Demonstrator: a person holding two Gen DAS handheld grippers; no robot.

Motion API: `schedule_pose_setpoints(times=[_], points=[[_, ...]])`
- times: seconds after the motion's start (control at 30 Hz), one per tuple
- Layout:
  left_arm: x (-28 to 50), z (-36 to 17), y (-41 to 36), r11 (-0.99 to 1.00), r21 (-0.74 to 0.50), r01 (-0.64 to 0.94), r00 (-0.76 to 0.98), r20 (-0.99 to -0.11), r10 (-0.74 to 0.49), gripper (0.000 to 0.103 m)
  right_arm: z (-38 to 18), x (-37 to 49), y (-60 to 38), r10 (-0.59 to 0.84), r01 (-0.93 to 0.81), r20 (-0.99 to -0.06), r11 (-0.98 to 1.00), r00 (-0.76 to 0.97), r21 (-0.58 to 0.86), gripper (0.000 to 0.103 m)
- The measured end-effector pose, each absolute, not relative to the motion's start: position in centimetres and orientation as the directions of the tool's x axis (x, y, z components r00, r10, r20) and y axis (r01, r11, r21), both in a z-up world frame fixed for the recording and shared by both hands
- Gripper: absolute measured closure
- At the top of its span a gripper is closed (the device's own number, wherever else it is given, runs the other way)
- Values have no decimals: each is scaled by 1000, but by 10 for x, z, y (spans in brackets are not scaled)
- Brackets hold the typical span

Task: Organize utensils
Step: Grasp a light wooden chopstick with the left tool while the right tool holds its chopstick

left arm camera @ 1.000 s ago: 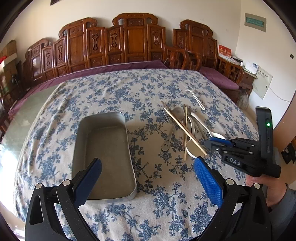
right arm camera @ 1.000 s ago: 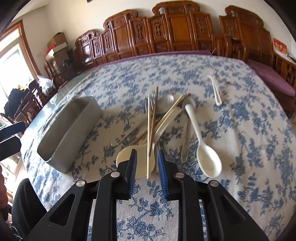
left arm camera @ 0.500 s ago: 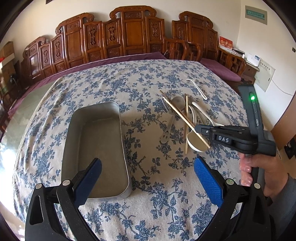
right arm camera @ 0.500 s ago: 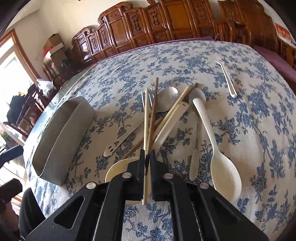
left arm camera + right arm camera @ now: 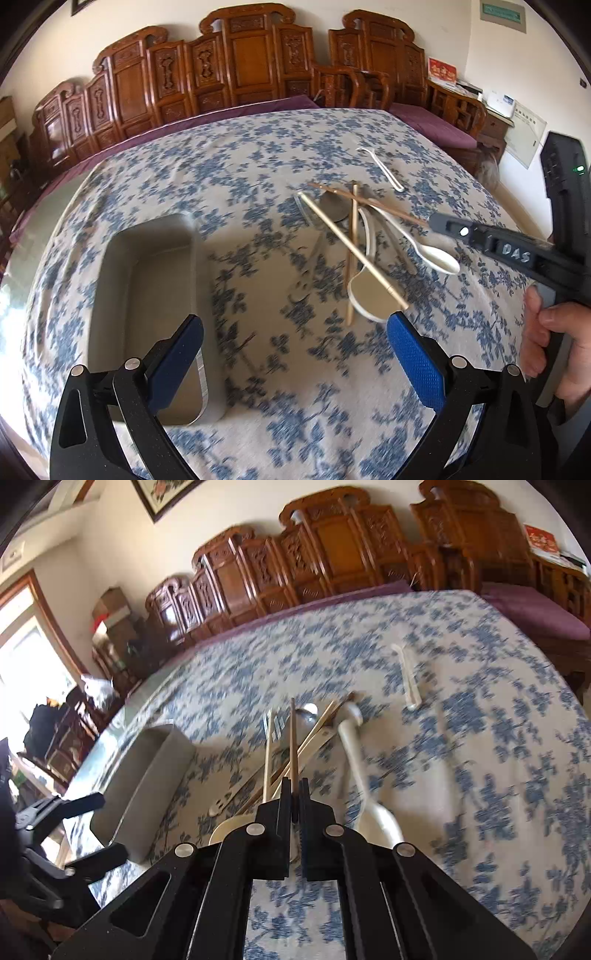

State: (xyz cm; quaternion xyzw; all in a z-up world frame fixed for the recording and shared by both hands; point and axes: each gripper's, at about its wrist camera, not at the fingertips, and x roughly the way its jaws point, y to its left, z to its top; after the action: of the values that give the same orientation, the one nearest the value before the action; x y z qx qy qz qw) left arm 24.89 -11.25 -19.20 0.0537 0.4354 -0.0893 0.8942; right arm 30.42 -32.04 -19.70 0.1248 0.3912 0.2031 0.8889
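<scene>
A dark wooden chopstick [image 5: 293, 746] is pinched between the jaws of the right gripper [image 5: 294, 797], which are clenched on its near end; the stick points away from the gripper over the pile of utensils. In the left wrist view the same chopstick [image 5: 373, 205] runs from the gripper's tip [image 5: 439, 223] toward the far left, above the other pieces, and a hand [image 5: 554, 332] grips the tool's handle at the right edge.

Under and beside it lies the heap of utensils, right of centre on the worktop [image 5: 258, 155]: a pale chopstick [image 5: 351, 247] slanting from far left to near right, another pale chopstick [image 5: 352, 258] lying almost straight toward the camera, a white soup spoon [image 5: 417, 243] with its bowl to the right, a cream spoon [image 5: 369, 295] with its bowl nearest, and a metal spoon [image 5: 334, 210] at the far side of the pile. A metal fork [image 5: 275, 725] shows beside the metal spoon in the right wrist view. A small white spoon [image 5: 382, 170] lies apart, farther off and to the right.

Left of the heap, well apart from it, sits a rectangular metal tray [image 5: 110, 280].

The left gripper [image 5: 295, 354] hangs near the camera with its blue-padded jaws spread wide and holding nothing, one finger over the tray's near right corner, the other just near the cream spoon's bowl.

The worktop wears a cloth with blue flowers. Carved wooden chairs [image 5: 240, 66] line the far wall.
</scene>
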Motion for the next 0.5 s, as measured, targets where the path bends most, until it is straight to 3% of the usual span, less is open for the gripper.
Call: schedule_pose_setpoints(times=[0.1, 0.23, 0.5], points=[[260, -195, -124, 976, 13, 215, 600, -791, -122, 7, -192, 306, -332, 455, -250, -625, 886, 634, 392, 98], [276, -197, -139, 975, 8, 222, 594, -794, -129, 17, -187, 306, -340, 446, -242, -608, 889, 658, 389, 98], [316, -219, -160, 973, -75, 217, 519, -835, -180, 51, -186, 309, -351, 442, -227, -590, 886, 676, 404, 98]])
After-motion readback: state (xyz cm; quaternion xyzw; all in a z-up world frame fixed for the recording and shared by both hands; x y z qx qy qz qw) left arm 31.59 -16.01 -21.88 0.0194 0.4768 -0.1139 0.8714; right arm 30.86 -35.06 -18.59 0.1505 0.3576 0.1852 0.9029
